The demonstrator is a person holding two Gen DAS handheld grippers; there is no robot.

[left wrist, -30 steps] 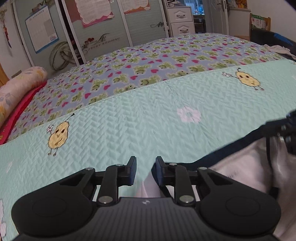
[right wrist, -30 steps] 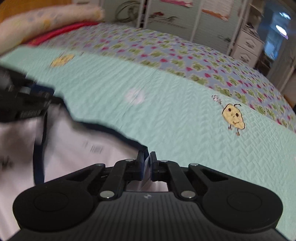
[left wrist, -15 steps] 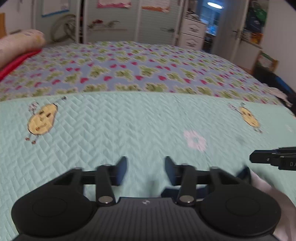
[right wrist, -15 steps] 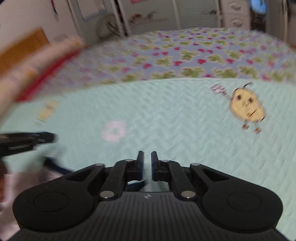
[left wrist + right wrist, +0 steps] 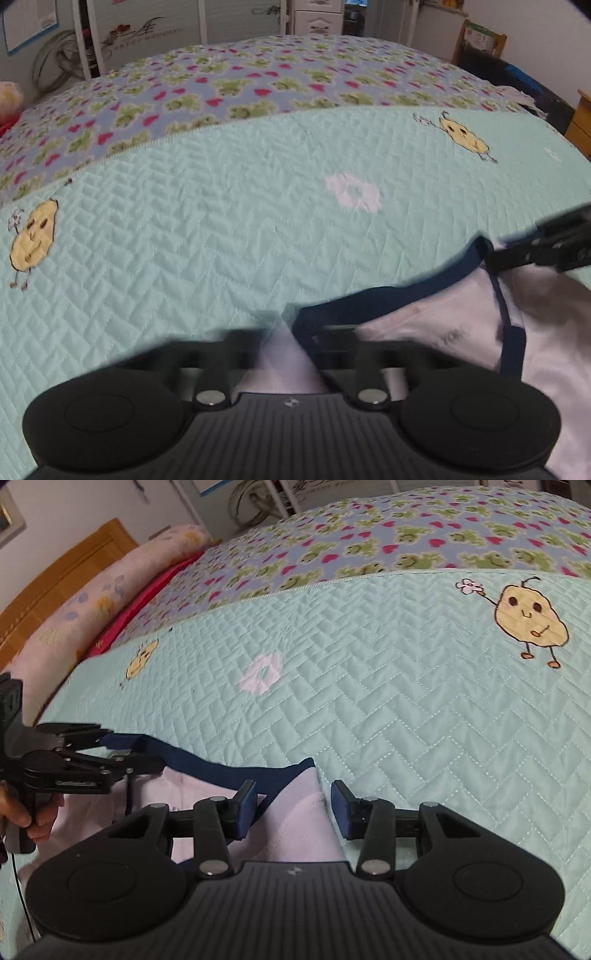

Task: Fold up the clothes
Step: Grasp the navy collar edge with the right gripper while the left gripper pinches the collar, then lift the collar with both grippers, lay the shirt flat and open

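Note:
A pale lilac garment [image 5: 436,332] with a navy hem lies on the mint quilt at the near edge. My left gripper [image 5: 284,332] has its motion-blurred fingers closed in on a corner of the cloth; from the right wrist view this left gripper [image 5: 155,764] sits on the navy hem [image 5: 207,766]. My right gripper [image 5: 293,805] stands open, its fingers wide apart over the garment's other corner [image 5: 295,812]. In the left wrist view the right gripper [image 5: 495,256] reaches the hem's end from the right.
The mint quilted bedspread [image 5: 221,221] carries yellow pear figures [image 5: 528,616] and a white flower [image 5: 354,192]. Beyond it lie a frog-and-heart blanket [image 5: 258,85], a pillow [image 5: 110,590], a wooden headboard [image 5: 55,583] and wardrobes [image 5: 147,22]. A hand [image 5: 33,812] holds the left gripper.
The left gripper's fingers, wide apart half a second ago, have come together on the garment corner. The right gripper, shut before, has opened. Both views now face the garment's hem.

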